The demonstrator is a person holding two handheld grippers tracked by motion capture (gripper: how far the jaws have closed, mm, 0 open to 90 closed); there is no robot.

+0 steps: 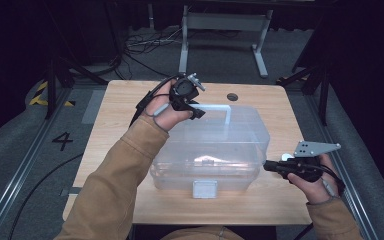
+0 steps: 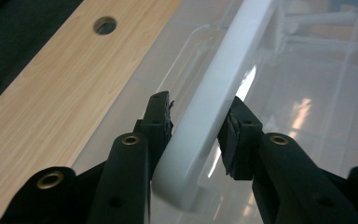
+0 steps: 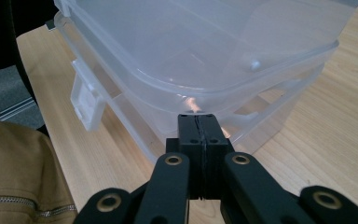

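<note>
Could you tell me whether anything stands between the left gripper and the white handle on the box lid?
Nothing visible does. In the left gripper view the left gripper already straddles the white handle, one jaw on each side. The left jaw looks against it; a slight gap seems to remain at the right one.

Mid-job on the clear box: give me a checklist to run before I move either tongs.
1. Handle between the left tongs: ok, the jaws straddle it.
2. Left pads pressing on the handle: cannot tell.
3. Right tongs shut: ok, jaws together, nothing between them.
4. Right tongs placed at the lid rim: ok, the tips point at it on the box's right side; contact cannot tell.
5. Front latch released: cannot tell.
6. Box resting fully on the table: ok.
</note>
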